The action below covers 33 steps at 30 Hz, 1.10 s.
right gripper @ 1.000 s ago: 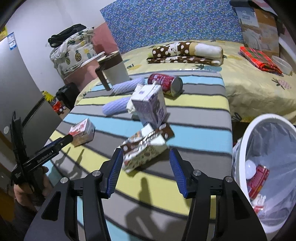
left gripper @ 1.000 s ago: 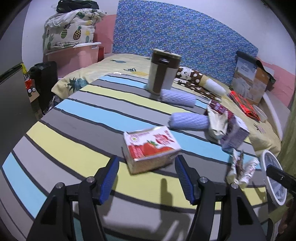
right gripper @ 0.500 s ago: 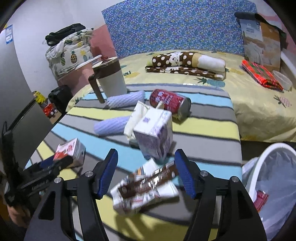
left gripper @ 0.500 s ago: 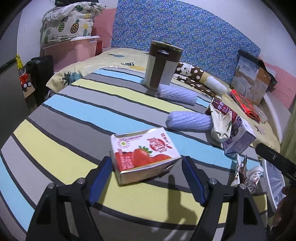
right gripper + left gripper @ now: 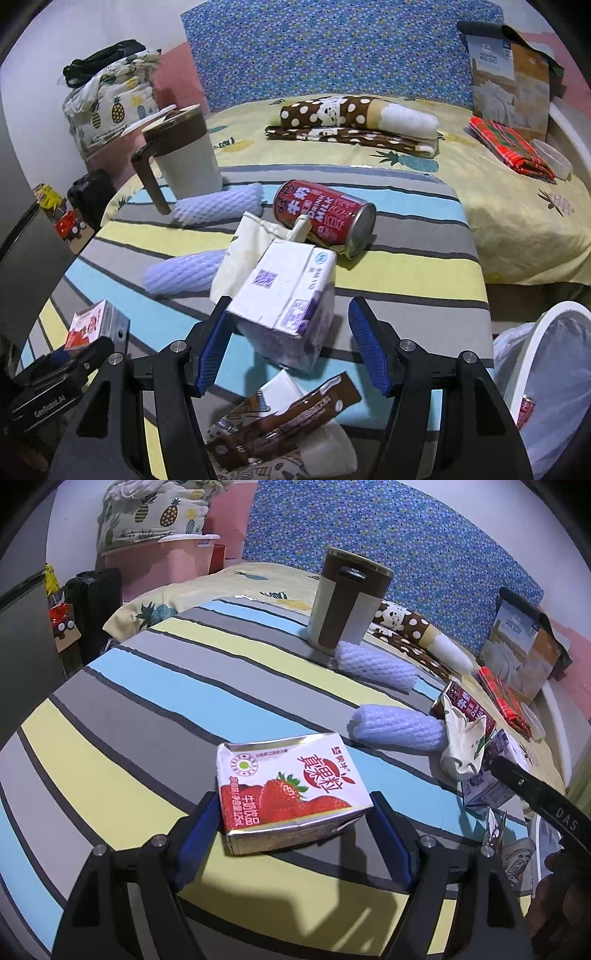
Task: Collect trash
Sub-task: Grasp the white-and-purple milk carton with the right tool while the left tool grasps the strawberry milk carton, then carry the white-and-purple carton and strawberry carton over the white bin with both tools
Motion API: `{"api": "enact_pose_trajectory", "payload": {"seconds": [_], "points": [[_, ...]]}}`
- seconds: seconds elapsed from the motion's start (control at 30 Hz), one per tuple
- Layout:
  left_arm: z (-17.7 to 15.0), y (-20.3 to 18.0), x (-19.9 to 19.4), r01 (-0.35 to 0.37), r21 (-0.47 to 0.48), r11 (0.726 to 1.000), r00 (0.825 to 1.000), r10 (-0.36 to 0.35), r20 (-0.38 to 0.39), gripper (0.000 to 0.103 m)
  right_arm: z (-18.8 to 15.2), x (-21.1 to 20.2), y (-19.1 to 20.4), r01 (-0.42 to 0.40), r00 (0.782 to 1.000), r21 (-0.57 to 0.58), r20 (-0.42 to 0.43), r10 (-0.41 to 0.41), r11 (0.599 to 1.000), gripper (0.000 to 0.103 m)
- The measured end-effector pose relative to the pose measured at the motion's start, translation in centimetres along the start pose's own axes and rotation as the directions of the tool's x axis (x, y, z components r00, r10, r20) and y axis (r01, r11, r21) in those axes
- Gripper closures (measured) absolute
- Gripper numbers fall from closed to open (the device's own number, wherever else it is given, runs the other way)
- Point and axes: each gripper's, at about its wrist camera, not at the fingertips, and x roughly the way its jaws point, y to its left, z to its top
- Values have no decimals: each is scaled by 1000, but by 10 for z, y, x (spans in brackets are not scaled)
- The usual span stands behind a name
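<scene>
Straddling the small red-and-white strawberry milk carton, my left gripper stands with its jaws spread wide, having just been opening; the carton lies flat between the blue pads, and I can't tell whether the left pad brushes its edge, while the right pad stands clear of it. Ahead of this tool lie two pale blue foam net sleeves, and beyond them a cream mug with a brown lid and handle stands upright on the striped tabletop.

My right gripper has the white-and-purple drink carton between its fingers (tilted, one corner up). Its jaws have just been closing, yet a clear gap shows beside the right pad; the left pad sits right at the carton's corner, contact unclear. Just behind the carton lie a crumpled cream paper bag and a red milk can on its side. Under this tool's fingers lies a flattened brown-and-white wrapper. Off to its right stands the white bin with a clear liner, some red trash already inside.
</scene>
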Motion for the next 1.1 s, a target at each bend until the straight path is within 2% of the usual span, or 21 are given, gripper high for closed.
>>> {"api": "enact_pose_trajectory", "payload": {"seconds": [0.07, 0.1, 0.3, 0.83, 1.1], "points": [[-1, 1, -1, 4, -3, 1000, 1000, -4, 2, 22, -1, -4, -5, -1, 1000, 11, 9, 1, 1000, 60], [-1, 2, -2, 6, -4, 1000, 1000, -6, 3, 22, -1, -6, -6, -1, 1000, 15, 14, 1, 1000, 63], [-5, 0, -8, 23, 13, 1000, 1000, -23, 10, 23, -4, -19, -15, -15, 999, 29, 35, 14, 999, 63], [-18, -33, -55, 71, 134, 988, 993, -82, 79, 23, -3, -59, -26, -68, 989, 20, 131, 65, 997, 63], [-24, -55, -77, 121, 175, 977, 986, -139, 91, 23, -11, -81, -32, -73, 985, 24, 159, 68, 997, 63]]}}
